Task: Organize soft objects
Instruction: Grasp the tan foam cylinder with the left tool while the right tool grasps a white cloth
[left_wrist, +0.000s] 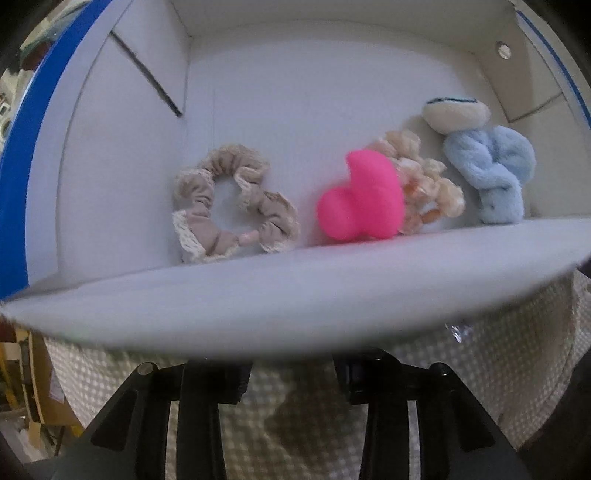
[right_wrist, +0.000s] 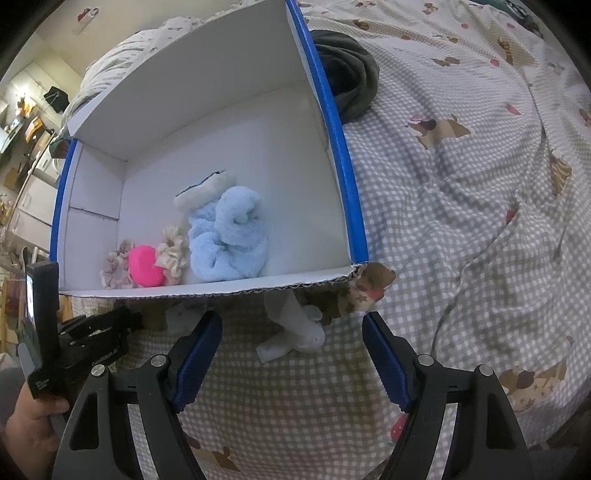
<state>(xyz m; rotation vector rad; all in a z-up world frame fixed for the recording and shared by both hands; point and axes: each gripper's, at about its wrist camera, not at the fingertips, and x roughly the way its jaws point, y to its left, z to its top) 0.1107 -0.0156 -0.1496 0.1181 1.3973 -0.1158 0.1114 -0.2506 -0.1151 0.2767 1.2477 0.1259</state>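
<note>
Checked bedding printed with little dogs is spreading under everything we are seeing, with a dark garment bunched on it beyond the box.

We are holding the right gripper low over that bedding with its blue-padded fingers standing wide apart and gripping nothing; a small white soft toy is lying on the cloth between the tips, just before the box's front edge. The left gripper is pointing at the box's near wall, its fingertips hidden under the flap, so we cannot tell how its jaws are standing.

Beyond both, the white cardboard box with blue edges is lying open. Along its near wall the soft things are sitting in a row: a beige scrunchie, well apart from a bright pink heart-shaped cushion, which is overlapping a cream scrunchie. Next comes a fluffy light-blue plush, with a cream round pad leaning against its top.
</note>
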